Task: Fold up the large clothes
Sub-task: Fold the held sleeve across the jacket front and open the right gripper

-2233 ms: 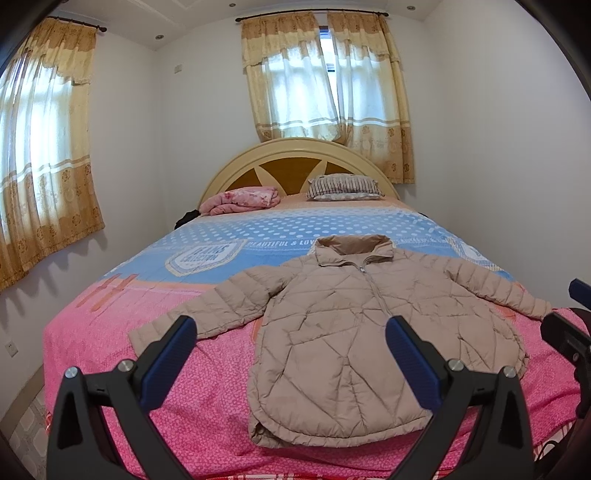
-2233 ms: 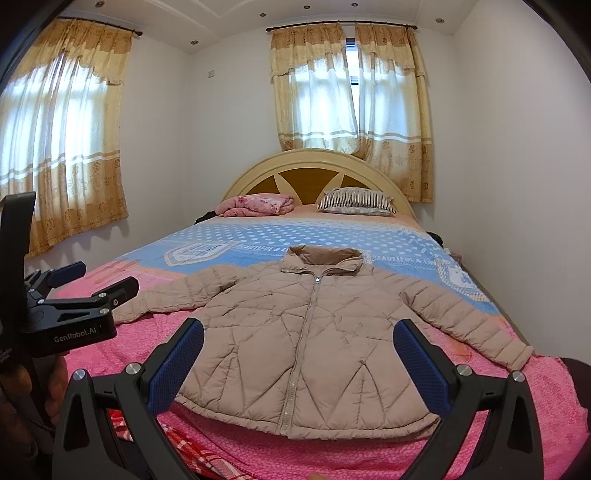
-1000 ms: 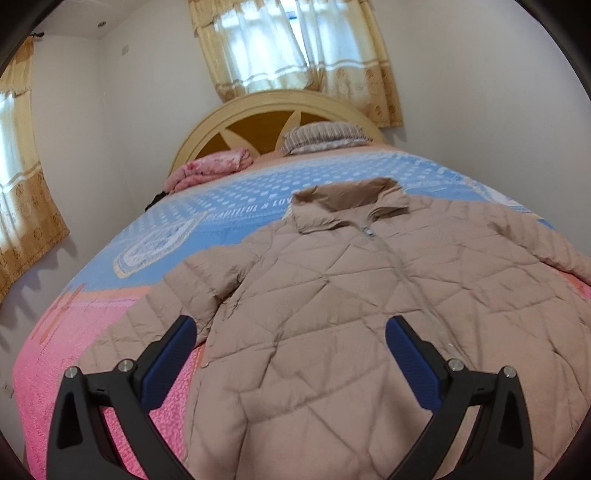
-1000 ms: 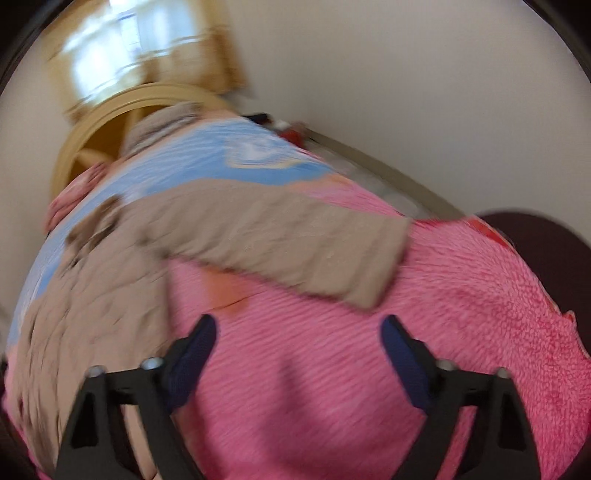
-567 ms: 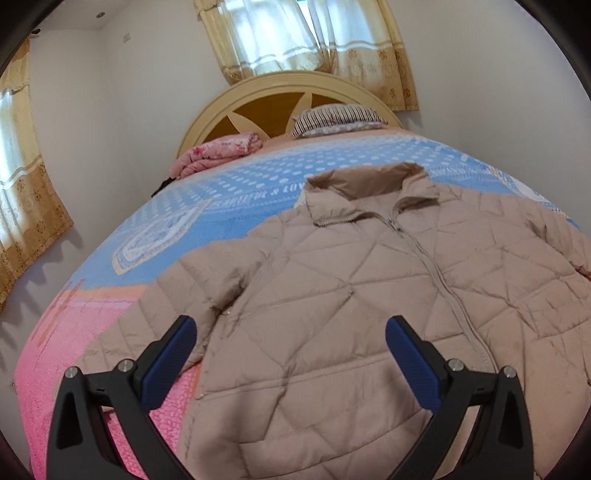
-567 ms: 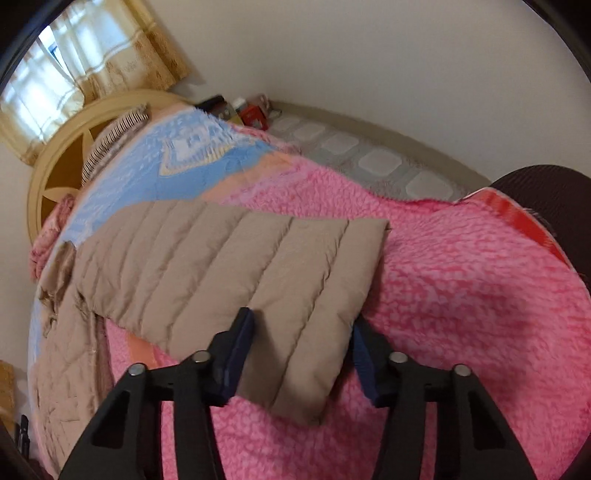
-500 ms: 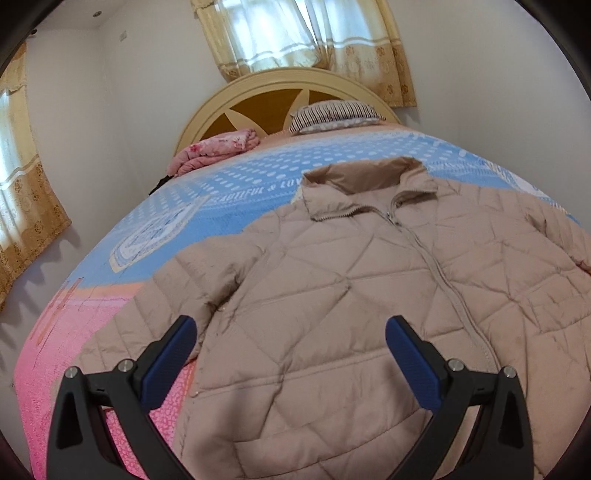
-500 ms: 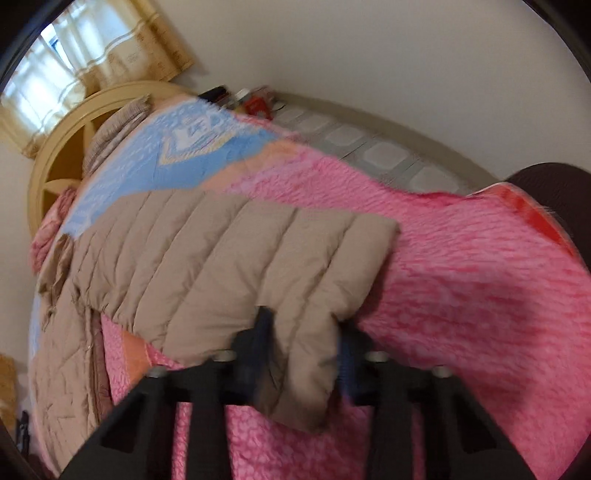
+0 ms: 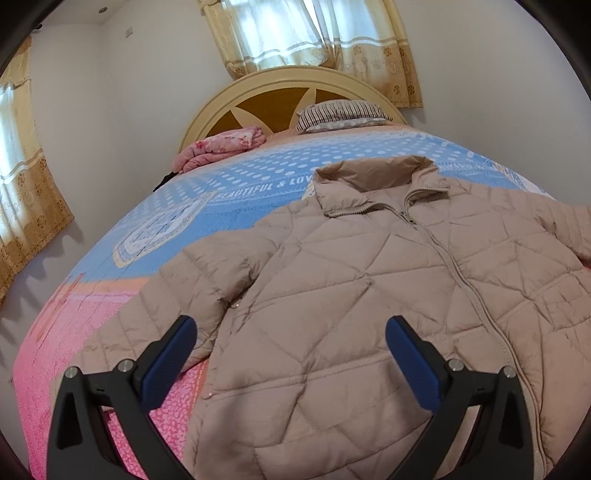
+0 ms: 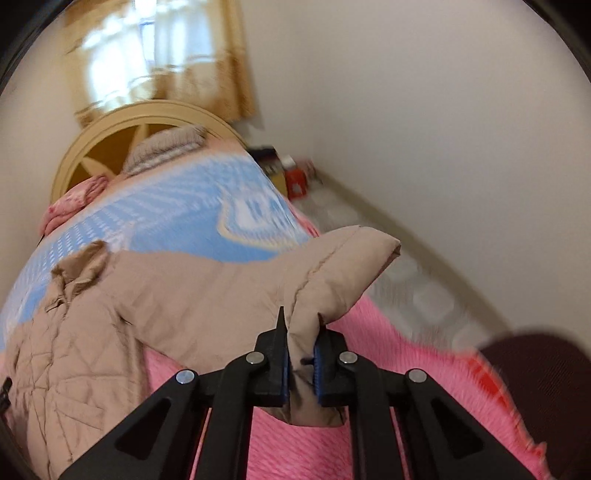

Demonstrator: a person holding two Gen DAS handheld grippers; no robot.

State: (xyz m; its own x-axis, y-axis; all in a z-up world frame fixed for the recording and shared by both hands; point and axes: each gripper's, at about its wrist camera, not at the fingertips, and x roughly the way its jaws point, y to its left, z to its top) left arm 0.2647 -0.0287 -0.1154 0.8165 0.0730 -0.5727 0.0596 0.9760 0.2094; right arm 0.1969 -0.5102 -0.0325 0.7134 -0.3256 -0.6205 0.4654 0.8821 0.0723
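One beige quilted puffer jacket [image 9: 332, 295] lies on one bed [image 9: 110, 314] with one arched wooden headboard [image 9: 266, 99]. At the head of the bed there is one striped pillow [image 9: 340, 112] and one folded pink floral blanket [image 9: 221, 146]. Two curtained windows show: one behind the headboard [image 9: 295, 33], one on the side wall [image 9: 22, 177]. Two grippers are in view, a left gripper [image 9: 291, 358] and a right gripper [image 10: 301, 363].

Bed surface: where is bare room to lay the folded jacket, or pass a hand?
Free: blue dotted bedspread between the jacket collar and pillow; pink blanket beyond the jacket's spread sleeve. Crowded: the near middle, covered by the jacket; right tongs grip its other sleeve.
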